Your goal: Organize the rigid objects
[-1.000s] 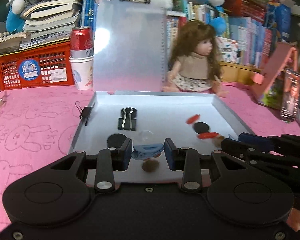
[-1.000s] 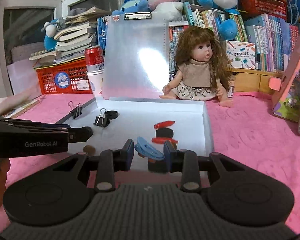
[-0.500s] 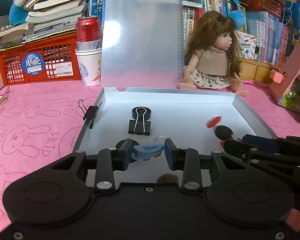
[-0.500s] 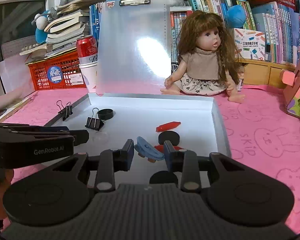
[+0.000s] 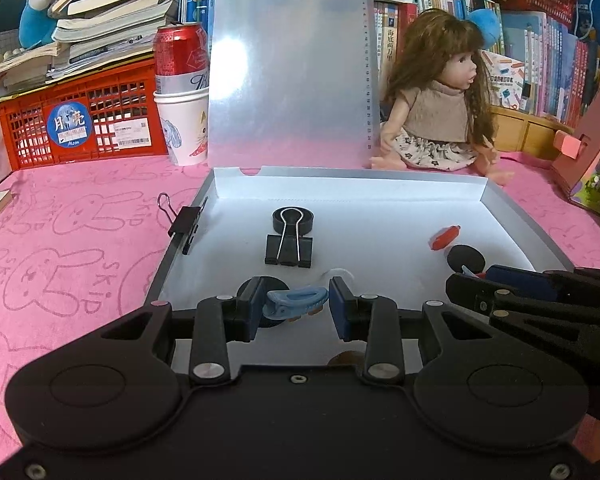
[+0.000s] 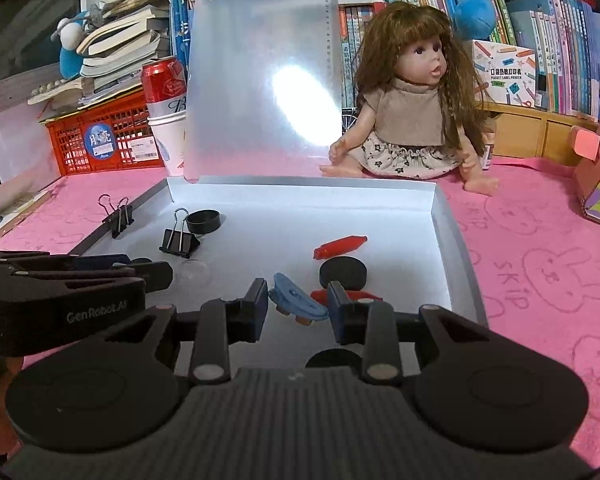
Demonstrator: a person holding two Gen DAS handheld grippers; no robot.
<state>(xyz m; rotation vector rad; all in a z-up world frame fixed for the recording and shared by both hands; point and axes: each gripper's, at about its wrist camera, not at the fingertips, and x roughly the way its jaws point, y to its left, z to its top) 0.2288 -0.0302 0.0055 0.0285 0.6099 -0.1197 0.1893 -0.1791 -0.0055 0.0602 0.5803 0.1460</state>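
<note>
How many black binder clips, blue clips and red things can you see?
Black binder clips: 2
Blue clips: 2, one in the left gripper, one in the right gripper
Red things: 2
Total: 6

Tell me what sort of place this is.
Probably a child's room or home study corner: packed bookshelves, a doll sitting on a pink bunny-print cloth, and plush toys among the books.

Even indoor light, sharp focus; glare blooms on the upright clear clipboard (image 6: 260, 80), fisheye bending the edges
</note>
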